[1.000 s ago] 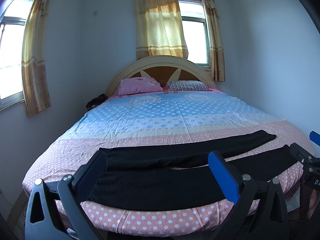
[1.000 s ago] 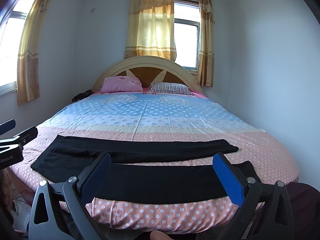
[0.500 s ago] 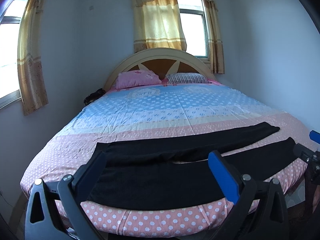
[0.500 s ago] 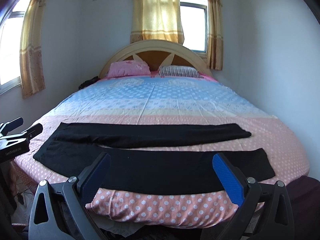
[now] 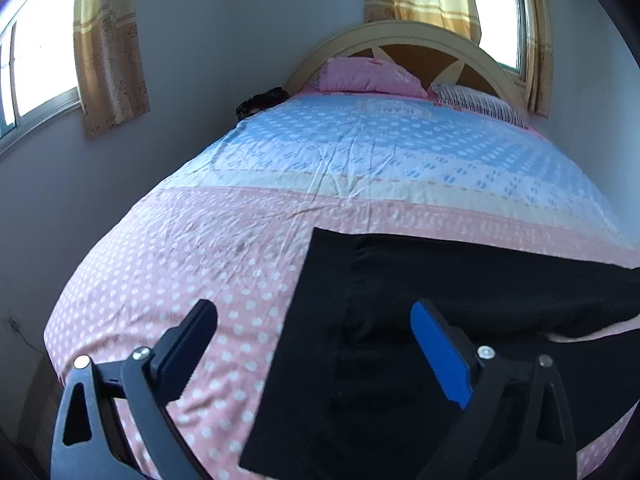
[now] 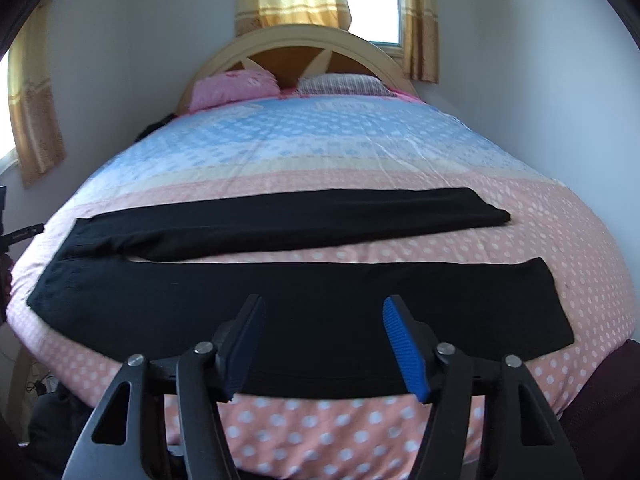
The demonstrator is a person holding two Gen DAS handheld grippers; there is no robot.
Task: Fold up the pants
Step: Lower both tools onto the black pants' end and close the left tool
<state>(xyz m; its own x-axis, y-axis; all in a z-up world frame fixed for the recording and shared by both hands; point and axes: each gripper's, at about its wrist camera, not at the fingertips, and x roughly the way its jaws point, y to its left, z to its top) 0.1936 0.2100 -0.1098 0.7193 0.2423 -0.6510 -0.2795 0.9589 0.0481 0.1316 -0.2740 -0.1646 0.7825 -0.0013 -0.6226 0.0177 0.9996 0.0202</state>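
Note:
Black pants (image 6: 280, 220) lie spread flat across the foot of the bed (image 6: 560, 220), waist at the left and the two legs running right, a strip of sheet between them. My right gripper (image 6: 323, 304) hovers over the near leg close to the bed's front edge; its jaws are closing, with fabric seen between the blue pads but not pinched. In the left wrist view the waist end of the pants (image 5: 380, 320) fills the lower right. My left gripper (image 5: 314, 310) straddles the waistband edge from above, its jaws wide and just starting to close, gripping nothing.
The bedspread (image 5: 200, 260) is pink with white dots, blue farther back. A pink pillow (image 5: 368, 78) and a striped pillow (image 5: 476, 106) rest against the round headboard (image 6: 304, 40). A dark bundle (image 5: 262, 100) sits by the left wall. Something dark red (image 6: 608, 400) is at the lower right.
Both grippers have dropped and come closer to the bed. The left one swung left to the waist end of the pants. The right jaws have narrowed clearly, the left jaws slightly.

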